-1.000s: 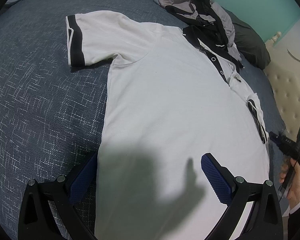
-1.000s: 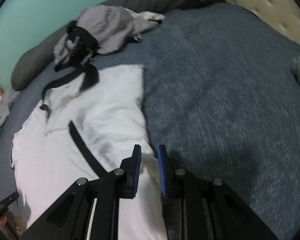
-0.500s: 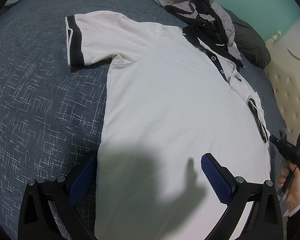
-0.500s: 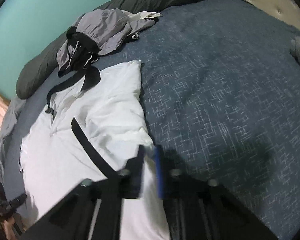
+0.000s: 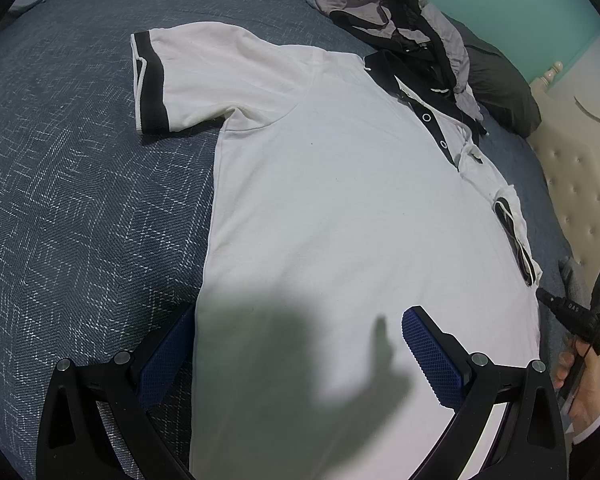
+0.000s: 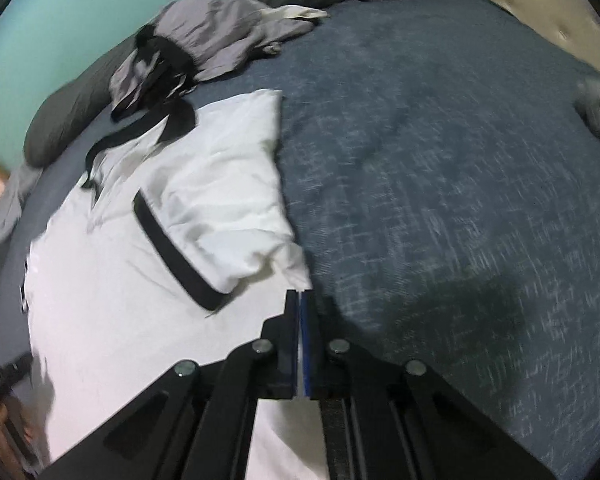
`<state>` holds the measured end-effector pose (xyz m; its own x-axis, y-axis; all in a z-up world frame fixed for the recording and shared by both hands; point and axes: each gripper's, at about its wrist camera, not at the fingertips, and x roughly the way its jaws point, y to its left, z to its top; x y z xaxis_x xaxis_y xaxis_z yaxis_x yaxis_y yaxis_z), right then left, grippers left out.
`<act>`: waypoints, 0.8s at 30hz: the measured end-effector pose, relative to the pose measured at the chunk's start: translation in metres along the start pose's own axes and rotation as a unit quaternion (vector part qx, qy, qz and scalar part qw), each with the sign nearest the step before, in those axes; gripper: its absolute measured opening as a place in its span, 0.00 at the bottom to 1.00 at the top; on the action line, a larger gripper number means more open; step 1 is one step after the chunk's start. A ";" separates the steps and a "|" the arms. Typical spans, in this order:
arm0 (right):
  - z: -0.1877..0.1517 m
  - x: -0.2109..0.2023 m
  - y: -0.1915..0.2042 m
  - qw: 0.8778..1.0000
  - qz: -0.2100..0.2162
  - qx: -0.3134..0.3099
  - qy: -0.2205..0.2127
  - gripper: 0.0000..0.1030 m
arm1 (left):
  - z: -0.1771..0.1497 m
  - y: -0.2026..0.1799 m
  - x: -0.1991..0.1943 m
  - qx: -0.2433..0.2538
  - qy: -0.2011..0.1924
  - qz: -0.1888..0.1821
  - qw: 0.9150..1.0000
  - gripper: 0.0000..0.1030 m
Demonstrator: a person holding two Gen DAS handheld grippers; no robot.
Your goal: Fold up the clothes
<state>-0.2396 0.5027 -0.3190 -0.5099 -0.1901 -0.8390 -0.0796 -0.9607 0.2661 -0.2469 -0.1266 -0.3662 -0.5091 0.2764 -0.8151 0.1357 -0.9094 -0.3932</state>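
Left gripper [image 5: 296, 364]: black frame, 2 blue textured pads, silver screws. Hand [image 5: 580, 384]: dark sleeve, white cuff.

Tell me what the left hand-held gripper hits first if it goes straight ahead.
The white polo shirt: the open left hand-held gripper points along its body toward the collar. Its height above the cloth is unclear.

left tool [image 5: 296, 360] spread wide, right tool [image 6: 300, 300] pinched closed, a hand [image 5: 580, 380] gripping its handle
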 end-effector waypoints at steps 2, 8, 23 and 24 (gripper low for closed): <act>-0.002 -0.005 -0.006 1.000 0.003 0.018 -0.008 0.02 | 0.001 -0.001 -0.003 -0.003 -0.002 -0.001 1.000 1.00; -0.014 -0.019 -0.008 0.996 0.056 0.057 -0.027 0.02 | 0.001 -0.015 -0.024 0.015 -0.022 0.003 1.000 1.00; -0.013 -0.014 0.000 0.972 0.177 0.153 -0.026 0.39 | 0.040 -0.117 -0.022 0.060 -0.021 -0.036 0.997 1.00; -0.011 -0.009 0.001 0.970 0.180 0.159 -0.019 0.39 | 0.047 -0.129 -0.018 0.064 -0.020 -0.046 0.997 1.00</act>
<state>-0.2254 0.5012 -0.3166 -0.5848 -0.4888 -0.6474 -0.1481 -0.7204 0.6776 -0.2956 -0.0289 -0.2810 -0.5485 0.3502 -0.7593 -0.0212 -0.9136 -0.4061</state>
